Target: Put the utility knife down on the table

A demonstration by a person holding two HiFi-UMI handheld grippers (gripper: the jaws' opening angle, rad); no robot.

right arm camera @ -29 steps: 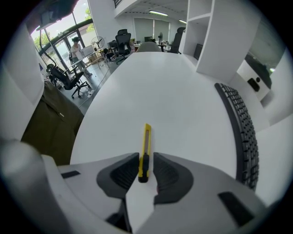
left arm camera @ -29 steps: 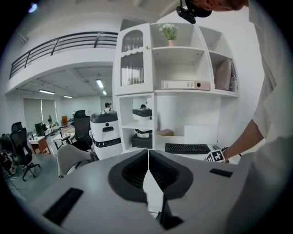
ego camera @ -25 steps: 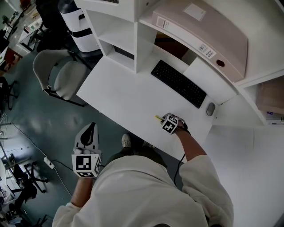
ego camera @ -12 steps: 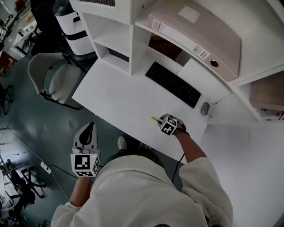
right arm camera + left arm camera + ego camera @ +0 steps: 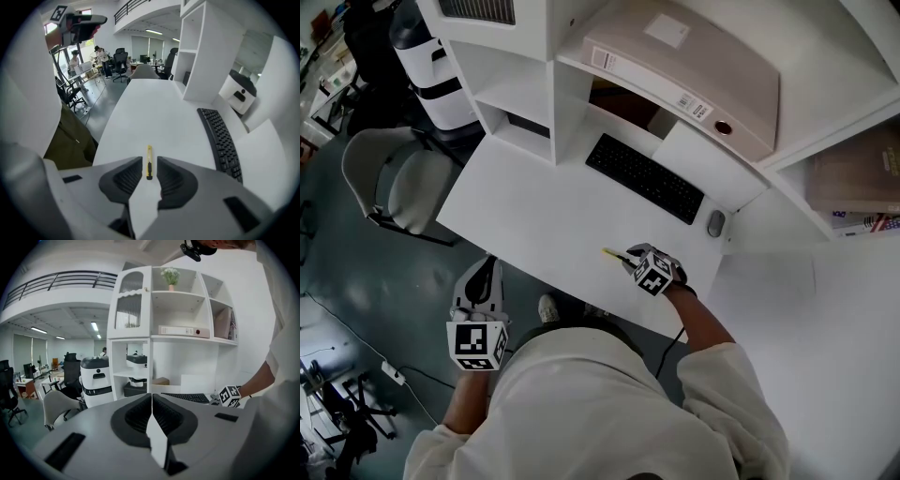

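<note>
Slim yellow utility knife (image 5: 149, 162), seemingly flat.

Keyboard (image 5: 643, 177), mouse (image 5: 715, 223), utility knife (image 5: 149, 161) on table (image 5: 534, 206)

Place: an open-plan office.
Workstation: a white desk (image 5: 534, 211) with a black keyboard (image 5: 644, 177) and a mouse (image 5: 715, 223).
Storage: white shelving (image 5: 140, 310) over the desk, holding a ring binder (image 5: 684, 66) and a potted plant (image 5: 170, 275).
Seating: a grey swivel chair (image 5: 408, 176) beside the desk, with black office chairs (image 5: 117, 58) farther off.
Hall: ceiling strip lights (image 5: 40, 330), a railed mezzanine (image 5: 61, 280), and people (image 5: 99, 54) standing in the background.
</note>
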